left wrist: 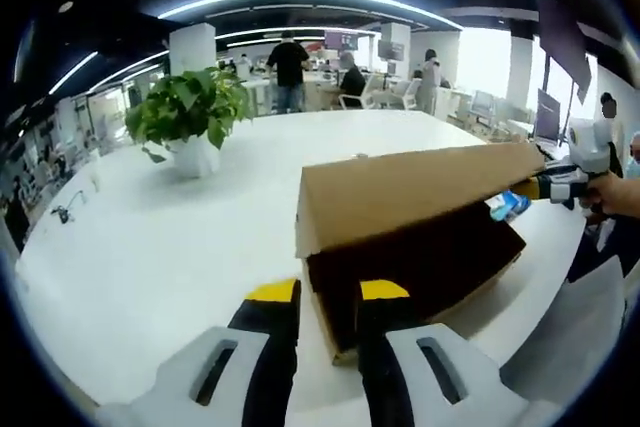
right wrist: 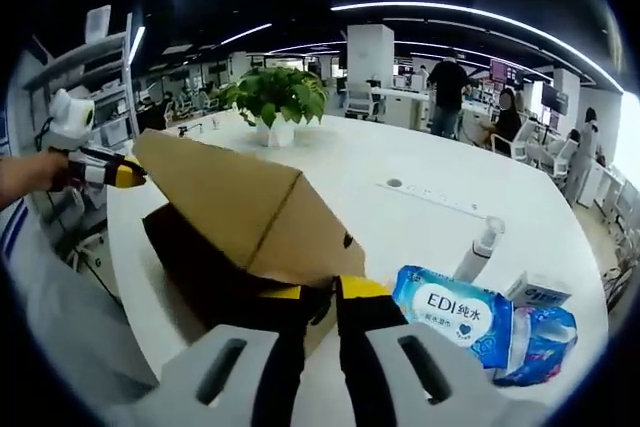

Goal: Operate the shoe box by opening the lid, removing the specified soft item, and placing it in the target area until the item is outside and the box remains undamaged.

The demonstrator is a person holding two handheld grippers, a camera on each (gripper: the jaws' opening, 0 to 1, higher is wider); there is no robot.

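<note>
The brown cardboard shoe box [left wrist: 420,277] lies on the white table [left wrist: 150,247] with its lid [left wrist: 410,187] raised at a slant over a dark inside; I cannot make out its contents. My left gripper [left wrist: 328,292] is open, its yellow-tipped jaws either side of the box's near corner, under the lid's lip. My right gripper [right wrist: 323,290] is shut on the near corner of the lid [right wrist: 230,202]. The right gripper [left wrist: 560,185] also appears at the lid's far end in the left gripper view. In the right gripper view the left gripper [right wrist: 105,173] shows at the lid's opposite end.
A potted plant [left wrist: 195,112] [right wrist: 275,97] stands further along the table. Beside the box lie a wet-wipes pack [right wrist: 455,312], a blue packet [right wrist: 540,342], a small carton [right wrist: 540,290] and a pump bottle [right wrist: 480,242]. People stand by desks in the background.
</note>
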